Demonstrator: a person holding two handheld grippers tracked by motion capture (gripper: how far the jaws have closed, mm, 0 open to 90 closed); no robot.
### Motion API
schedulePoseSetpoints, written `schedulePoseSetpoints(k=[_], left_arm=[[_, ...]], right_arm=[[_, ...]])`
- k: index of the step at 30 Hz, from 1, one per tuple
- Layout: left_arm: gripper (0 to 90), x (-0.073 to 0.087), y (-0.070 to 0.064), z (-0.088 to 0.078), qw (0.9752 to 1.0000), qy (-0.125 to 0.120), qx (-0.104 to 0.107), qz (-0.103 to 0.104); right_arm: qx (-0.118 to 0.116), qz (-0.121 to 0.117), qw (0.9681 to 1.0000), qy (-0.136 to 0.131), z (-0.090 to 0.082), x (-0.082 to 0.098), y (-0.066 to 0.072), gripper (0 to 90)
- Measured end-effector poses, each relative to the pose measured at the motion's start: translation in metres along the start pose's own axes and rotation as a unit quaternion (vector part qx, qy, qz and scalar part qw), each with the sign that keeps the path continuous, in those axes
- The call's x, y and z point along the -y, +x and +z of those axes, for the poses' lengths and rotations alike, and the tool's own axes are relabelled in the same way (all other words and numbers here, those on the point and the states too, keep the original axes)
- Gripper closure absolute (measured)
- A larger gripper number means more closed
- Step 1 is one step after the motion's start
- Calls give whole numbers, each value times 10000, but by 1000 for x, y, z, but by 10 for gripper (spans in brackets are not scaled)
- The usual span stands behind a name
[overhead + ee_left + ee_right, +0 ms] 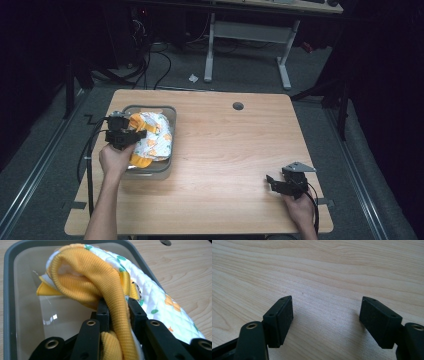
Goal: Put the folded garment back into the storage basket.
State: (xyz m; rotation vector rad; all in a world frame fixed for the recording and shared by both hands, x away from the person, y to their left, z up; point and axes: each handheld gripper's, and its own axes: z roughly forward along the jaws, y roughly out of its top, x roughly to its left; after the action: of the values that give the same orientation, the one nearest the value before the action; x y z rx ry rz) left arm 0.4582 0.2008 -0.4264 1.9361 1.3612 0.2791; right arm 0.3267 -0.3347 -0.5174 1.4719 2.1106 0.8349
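Note:
A grey plastic tub point(171, 113) stands on the left side of the wooden table. In it lies a bundled garment point(152, 137), white quilted cloth with orange and green prints and a yellow ribbed band. My left gripper point(131, 134) reaches over the tub's left rim. In the left gripper view it point(116, 308) is shut on the yellow ribbed band point(100, 277), which arches up out of the jaws above the tub point(7, 290). My right gripper point(274, 182) rests low near the table's front right, held by a hand. Its jaws point(325, 320) stand wide apart over bare wood.
A round cable hole point(238, 106) sits near the table's far edge. Beyond the table are a white-legged desk point(250, 35), cables on the floor and a scrap of paper point(193, 78). Bare wood point(235, 150) spans the space between the tub and my right gripper.

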Motion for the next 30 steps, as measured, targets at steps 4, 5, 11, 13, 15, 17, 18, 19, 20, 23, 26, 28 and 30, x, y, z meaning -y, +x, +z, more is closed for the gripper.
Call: schedulePoseSetpoints(k=[4,5,11,13,15,17,18,19,20,23,26,28,30], left_arm=[[741,1,0,7,9998,131,-150,83],[734,2,0,8,9996,189,-177,94],[593,3,-3,16,9966,341,-717,217],[547,3,-3,13,9959,301,-821,214],[497,3,-3,11,9958,249,-861,184],[483,3,-4,6,9959,94,-880,184],[472,3,-4,3,9961,17,-871,162],[454,2,-5,1,9962,-60,-856,139],[448,1,-6,-2,9962,-128,-852,129],[436,0,-12,-7,9961,-264,-819,192],[425,0,-20,-11,9962,-382,-731,281],[420,-1,-25,-12,9963,-447,-660,325],[415,-1,-30,-14,9963,-527,-577,359]], right_arm=[[0,0,10000,-1,0,0,0,273],[0,-1,10000,-1,0,0,0,273],[0,-1,10000,0,0,0,0,273],[0,-1,10000,-1,0,0,0,273],[1,0,10000,0,0,0,0,273],[1,-1,10000,0,0,0,0,273],[1,-1,10000,0,0,0,0,273],[0,-1,10000,0,0,0,0,273],[0,-1,10000,-1,0,0,0,273],[0,-2,10000,-1,0,0,0,273],[0,-1,10000,-1,0,0,0,273],[1,-2,10000,-1,0,0,0,273],[1,-3,10000,0,0,0,0,273]])
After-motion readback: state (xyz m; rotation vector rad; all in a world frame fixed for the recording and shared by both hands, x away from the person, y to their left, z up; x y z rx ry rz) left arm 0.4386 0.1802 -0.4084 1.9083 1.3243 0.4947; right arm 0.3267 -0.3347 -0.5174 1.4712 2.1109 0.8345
